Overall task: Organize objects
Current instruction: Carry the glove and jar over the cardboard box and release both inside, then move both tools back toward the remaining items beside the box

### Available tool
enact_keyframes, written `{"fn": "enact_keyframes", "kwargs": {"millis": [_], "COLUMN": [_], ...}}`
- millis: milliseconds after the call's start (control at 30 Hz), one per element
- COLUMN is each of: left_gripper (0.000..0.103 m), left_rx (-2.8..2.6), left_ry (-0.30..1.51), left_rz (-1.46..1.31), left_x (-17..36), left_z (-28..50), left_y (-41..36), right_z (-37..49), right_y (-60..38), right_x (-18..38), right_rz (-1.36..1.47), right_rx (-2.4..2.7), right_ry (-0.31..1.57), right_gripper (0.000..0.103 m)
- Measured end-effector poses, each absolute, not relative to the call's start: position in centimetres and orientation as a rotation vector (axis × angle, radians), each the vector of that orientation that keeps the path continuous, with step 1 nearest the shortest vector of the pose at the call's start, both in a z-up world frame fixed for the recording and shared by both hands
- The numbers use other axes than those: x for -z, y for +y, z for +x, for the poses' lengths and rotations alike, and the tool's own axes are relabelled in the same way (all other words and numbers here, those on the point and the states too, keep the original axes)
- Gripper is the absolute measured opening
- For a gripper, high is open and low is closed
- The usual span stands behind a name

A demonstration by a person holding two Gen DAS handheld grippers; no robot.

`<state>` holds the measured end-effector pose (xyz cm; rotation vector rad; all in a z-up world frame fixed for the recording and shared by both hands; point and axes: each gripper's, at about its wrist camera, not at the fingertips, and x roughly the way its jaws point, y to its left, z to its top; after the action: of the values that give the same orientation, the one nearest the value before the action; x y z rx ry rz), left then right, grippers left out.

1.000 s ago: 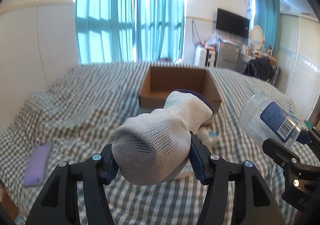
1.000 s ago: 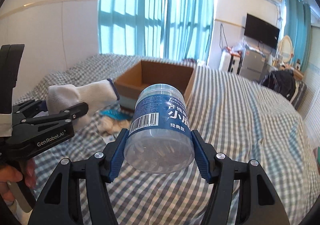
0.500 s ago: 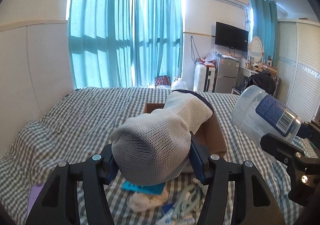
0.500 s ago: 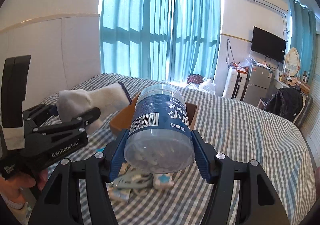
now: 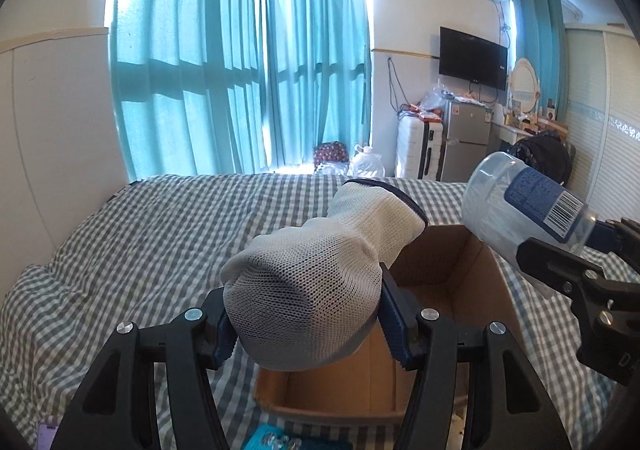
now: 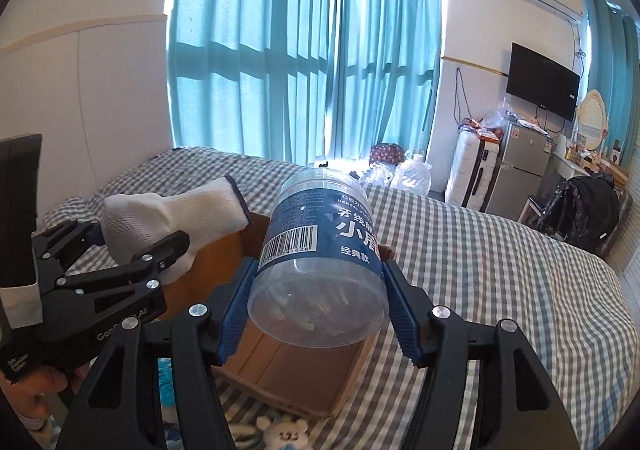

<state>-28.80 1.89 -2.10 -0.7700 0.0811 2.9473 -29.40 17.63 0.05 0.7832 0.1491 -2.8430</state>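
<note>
— Watching both tools over the cardboard box (image 5: 452,262) on the checked bedspread (image 5: 132,242). Left gripper (image 5: 304,324) is clamped on a white knit glove (image 5: 316,278); the cuff end sticks out forward over the box's near-left part. Right gripper (image 6: 316,316) is closed on a clear dental-floss jar (image 6: 320,262) with a blue label, held tilted above the open box.

— Both loads airborne, then. What's the worry?

— Crowding. Seen from the right wrist, the left gripper (image 6: 120,270) sits just beside the jar, both aimed at the same opening. If they descend together, I'd guess the frames knock, or the jar lands on the glove and rolls.

— Does the jar look secure?

— Pads bear on its rounded wall near the base, so it's a smooth plastic curve against rubber. My judgement: a jolt could let it pivot or slip. Lid looks on; can't tell how tightly.

— And the glove?

— Soft, bunched. It may cling to the pads on release, or the cuff could drape over the box's edge and drag it half out.

— The box itself?

— Light card on soft bedding. A nudge to the wall could shift or tip it. Small items lie at its near side, a little plush toy (image 6: 286,434) and a blue packet (image 5: 272,440); a missed drop lands among those.
</note>
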Motion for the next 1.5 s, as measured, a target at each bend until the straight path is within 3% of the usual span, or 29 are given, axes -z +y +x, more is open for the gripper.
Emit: {"fn": "enact_keyframes", "kwargs": {"millis": [367,733,800,900,967,1500], "left_gripper": [0.061,0.067,0.07,0.081,0.094,0.102], "left_rx": [-2.858,-2.766,-2.77,-2.788,-2.808,-2.934], "left_ry": [0.237,0.201,0.188,0.143,0.122,0.053], "left_rz": [-0.847,-0.989,-0.991,-0.948,-0.919,-0.741], "left_x": [6.3,8.5,8.0,6.5,5.1,-3.4], "left_z": [-31.7,-31.7,-31.6,-30.6,-30.2,-20.1], "left_y": [4.8,5.0,4.7,4.2,3.9,1.6], "right_z": [-34.8,-33.7,-33.1,-32.1,-31.2,-17.4], "right_y": [18.3,18.8,19.0,19.4,19.7,20.2], "right_x": [4.3,4.6,4.0,2.4,1.1,-8.1], "right_rz": [0.895,0.917,0.902,0.87,0.851,0.671], "right_rx": [2.797,2.77,2.782,2.807,2.813,2.831], "right_ry": [0.116,0.032,0.02,-0.01,-0.026,0.126], "right_gripper": [0.061,0.062,0.063,0.078,0.081,0.086]}}
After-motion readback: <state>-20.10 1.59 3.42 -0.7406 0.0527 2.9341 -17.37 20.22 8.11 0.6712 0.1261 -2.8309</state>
